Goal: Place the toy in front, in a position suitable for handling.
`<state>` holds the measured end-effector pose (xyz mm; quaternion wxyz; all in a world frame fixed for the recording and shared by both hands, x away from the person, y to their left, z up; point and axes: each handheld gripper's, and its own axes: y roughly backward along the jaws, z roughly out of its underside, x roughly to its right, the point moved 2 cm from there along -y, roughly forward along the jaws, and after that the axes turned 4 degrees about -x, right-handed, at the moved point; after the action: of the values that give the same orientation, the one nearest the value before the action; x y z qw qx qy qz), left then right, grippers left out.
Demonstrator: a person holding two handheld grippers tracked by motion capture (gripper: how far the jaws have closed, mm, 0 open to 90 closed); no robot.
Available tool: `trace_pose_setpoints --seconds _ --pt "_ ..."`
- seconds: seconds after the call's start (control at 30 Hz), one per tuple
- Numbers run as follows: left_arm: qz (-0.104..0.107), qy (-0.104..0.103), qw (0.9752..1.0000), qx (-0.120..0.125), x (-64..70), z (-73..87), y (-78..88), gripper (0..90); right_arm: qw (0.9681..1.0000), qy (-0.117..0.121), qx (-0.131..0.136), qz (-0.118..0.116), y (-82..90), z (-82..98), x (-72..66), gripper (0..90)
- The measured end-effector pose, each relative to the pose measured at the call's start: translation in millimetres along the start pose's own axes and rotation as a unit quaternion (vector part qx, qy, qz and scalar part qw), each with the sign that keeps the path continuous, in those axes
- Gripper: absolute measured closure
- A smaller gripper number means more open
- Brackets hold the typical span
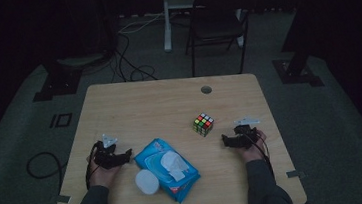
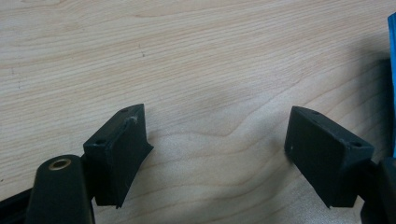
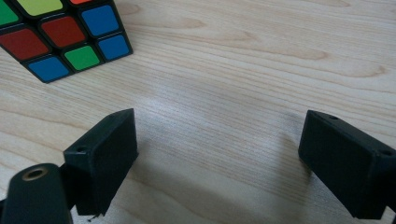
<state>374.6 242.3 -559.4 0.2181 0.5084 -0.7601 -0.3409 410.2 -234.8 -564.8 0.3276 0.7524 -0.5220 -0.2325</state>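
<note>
High view: dim, room around the worktop [image 1: 169, 103] nearly black.
Tool views: evenly bright, wood grain sharp.
Shadows: soft, under each tool's jaws.
Blur: nearest tool parts slightly soft.

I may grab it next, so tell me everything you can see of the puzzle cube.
The puzzle cube is a three-by-three colour cube with black edges and red, blue, green and yellow stickers, scrambled. It sits flat on the wooden table, turned corner-on to the person, up and left of the open right gripper. Nothing touches it.
</note>
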Motion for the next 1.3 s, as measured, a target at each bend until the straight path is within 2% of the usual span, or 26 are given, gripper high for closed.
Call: trace_pose_setpoints --seconds 0.3,0.43,0.53,0.63,0.83,0.87,1.07,1.3 --pt "0.005 -0.004 1.0 -0.007 3.7 3.5 6.8 30.5 1.0 0.004 0.001 -0.003 2.0 1.8 -1.0 13.7" --pt "0.007 0.002 0.9999 -0.008 3.2 3.5 8.0 33.3 1.0 0.004 0.001 -0.003 2.0 1.9 -1.1 13.7" --pt "0.023 0.009 0.9997 -0.007 2.7 3.7 10.2 36.2 1.0 0.004 0.002 -0.003 2.2 2.1 -1.3 13.8" --pt "0.024 0.006 0.9997 -0.006 4.5 3.7 12.3 36.3 1.0 0.005 0.003 -0.004 2.7 2.6 -1.5 14.6" --pt "0.028 0.01 0.9994 0.015 5.0 1.9 24.5 36.4 0.9999 0.008 0.003 -0.008 3.6 3.5 -1.9 14.6" --pt "0.034 0.012 0.9991 0.024 4.7 0.0 30.1 36.4 0.9999 0.009 0.003 -0.007 3.7 3.7 -2.1 14.6" --pt "0.05 0.013 0.9979 0.04 8.4 -7.8 41.3 36.0 0.9999 0.009 0.003 -0.008 3.8 3.8 -2.2 14.6" --pt "0.056 -0.012 0.9973 0.046 23.7 -14.0 51.2 35.9 0.9999 0.009 0.003 -0.007 3.8 3.8 -2.1 14.5"
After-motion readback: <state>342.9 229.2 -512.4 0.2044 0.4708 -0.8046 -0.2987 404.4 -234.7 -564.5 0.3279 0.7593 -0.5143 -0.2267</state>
